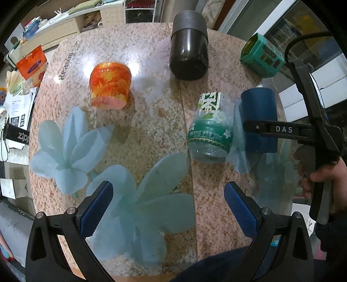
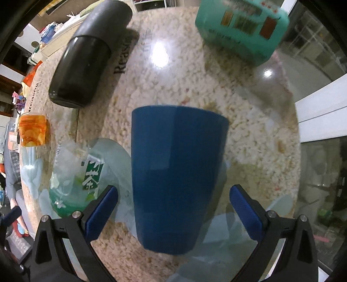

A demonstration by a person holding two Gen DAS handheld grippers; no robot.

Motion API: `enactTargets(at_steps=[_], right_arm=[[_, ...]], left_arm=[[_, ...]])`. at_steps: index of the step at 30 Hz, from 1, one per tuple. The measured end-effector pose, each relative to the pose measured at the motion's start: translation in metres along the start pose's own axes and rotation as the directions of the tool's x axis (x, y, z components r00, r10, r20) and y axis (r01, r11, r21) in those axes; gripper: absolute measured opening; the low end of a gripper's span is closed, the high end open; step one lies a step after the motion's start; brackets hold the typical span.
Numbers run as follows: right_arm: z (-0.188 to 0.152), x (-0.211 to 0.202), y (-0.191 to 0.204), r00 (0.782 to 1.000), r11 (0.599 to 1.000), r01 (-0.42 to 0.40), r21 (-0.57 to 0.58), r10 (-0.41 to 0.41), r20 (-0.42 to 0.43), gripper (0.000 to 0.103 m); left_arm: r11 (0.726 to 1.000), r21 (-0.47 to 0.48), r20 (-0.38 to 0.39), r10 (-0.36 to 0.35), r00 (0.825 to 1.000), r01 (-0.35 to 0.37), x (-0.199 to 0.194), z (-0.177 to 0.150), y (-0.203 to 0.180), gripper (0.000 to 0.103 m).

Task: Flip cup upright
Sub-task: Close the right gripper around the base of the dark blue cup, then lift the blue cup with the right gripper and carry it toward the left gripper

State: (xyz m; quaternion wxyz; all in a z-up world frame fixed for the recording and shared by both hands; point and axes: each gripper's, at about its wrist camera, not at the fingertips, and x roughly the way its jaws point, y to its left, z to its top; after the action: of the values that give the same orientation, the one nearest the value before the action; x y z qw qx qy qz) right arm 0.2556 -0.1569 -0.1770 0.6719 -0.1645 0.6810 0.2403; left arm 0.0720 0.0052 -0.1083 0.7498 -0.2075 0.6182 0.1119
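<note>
Now the right gripper [image 2: 173, 208], jaws wide and holding nothing, straddles the blue cup [image 2: 175, 173] at twelve o'clock: pinch mid-wall squarely before rolling.

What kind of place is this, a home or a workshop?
Probably a lived-in home room: a glass-topped table with flower decals, cluttered shelves behind it, and household containers such as the blue cup and a tea bottle.

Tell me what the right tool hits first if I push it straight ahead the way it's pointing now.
Most likely the blue cup: it sits centred between the open right tool fingers, directly ahead. Nothing shows between them, though how near it is I can't judge.
</note>
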Motion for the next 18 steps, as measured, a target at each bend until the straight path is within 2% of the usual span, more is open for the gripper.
enactTargets(at_steps=[3, 5, 7, 9, 11, 13, 18], right_arm=[[0.001, 0.007, -0.002, 1.0, 1.0, -0.006, 0.001, 0.006, -0.021, 0.103], [0.001, 0.011, -0.003, 0.999, 1.0, 0.001, 0.003, -0.001, -0.032, 0.099], [0.002, 0.019, 0.0, 0.999, 1.0, 0.028, -0.009, -0.028, -0.035, 0.08], [0.001, 0.023, 0.0, 0.998, 0.999, 0.041, -0.014, -0.042, -0.053, 0.072], [0.0, 0.023, -0.001, 0.997, 0.999, 0.052, -0.015, -0.052, -0.05, 0.071], [0.0, 0.026, 0.002, 0.997, 0.998, 0.063, -0.009, -0.063, -0.044, 0.064], [-0.008, 0.023, -0.006, 0.999, 0.999, 0.031, -0.009, -0.031, -0.03, 0.063]], left_arm=[[1.0, -0.013, -0.013, 0.001, 1.0, -0.001, 0.006, -0.002, 0.002, 0.103], [1.0, -0.018, -0.018, 0.0, 1.0, 0.0, 0.009, -0.003, 0.003, 0.103], [1.0, -0.022, -0.019, -0.004, 1.0, 0.004, 0.01, -0.004, 0.004, 0.103], [1.0, -0.028, -0.02, -0.01, 1.0, 0.009, 0.011, -0.004, 0.005, 0.103], [1.0, -0.027, -0.023, -0.011, 1.0, 0.01, 0.014, -0.004, 0.005, 0.103], [1.0, -0.023, -0.029, -0.009, 1.0, 0.009, 0.016, -0.005, 0.005, 0.103], [1.0, -0.02, -0.035, -0.016, 0.999, 0.015, 0.019, -0.008, 0.007, 0.103]])
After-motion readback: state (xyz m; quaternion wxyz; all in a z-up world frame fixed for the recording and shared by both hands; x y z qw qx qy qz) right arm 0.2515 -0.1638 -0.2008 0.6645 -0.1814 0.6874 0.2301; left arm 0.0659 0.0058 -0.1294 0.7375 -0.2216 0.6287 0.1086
